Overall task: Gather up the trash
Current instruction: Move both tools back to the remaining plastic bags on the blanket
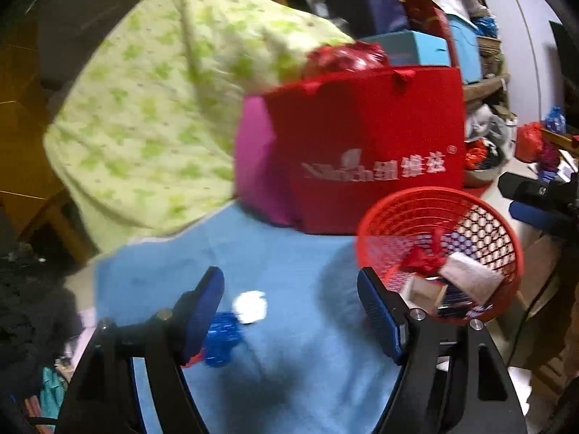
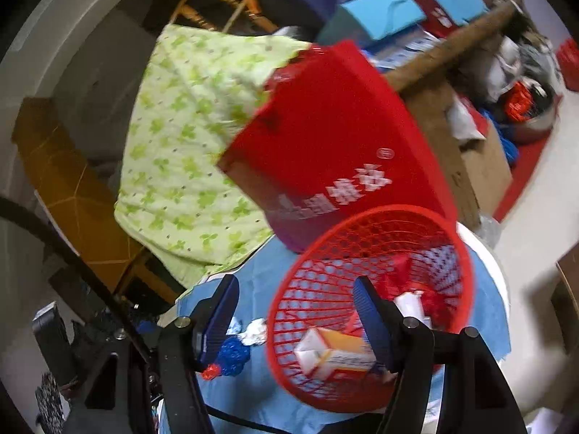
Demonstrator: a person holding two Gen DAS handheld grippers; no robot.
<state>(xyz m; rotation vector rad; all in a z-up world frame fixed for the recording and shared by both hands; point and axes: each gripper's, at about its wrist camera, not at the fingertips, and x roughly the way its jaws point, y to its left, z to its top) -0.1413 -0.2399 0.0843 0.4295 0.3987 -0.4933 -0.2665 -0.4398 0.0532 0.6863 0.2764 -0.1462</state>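
Lying on the blue cloth (image 1: 289,253), a white crumpled wad (image 1: 249,306) and blue wrapper (image 1: 222,336) sit left of the red basket (image 1: 376,224) holding boxes; left gripper (image 1: 289,311) and right gripper (image 2: 295,320) both gape, gripping nothing.

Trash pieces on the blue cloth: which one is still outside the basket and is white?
The crumpled white paper, lying on the blue cloth beside the blue wrapper; the other white pieces are inside the red basket.

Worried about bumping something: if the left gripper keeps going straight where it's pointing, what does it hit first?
Probably the bare blue cloth, then the red bag behind. The left gripper is open and empty; depth is unclear.
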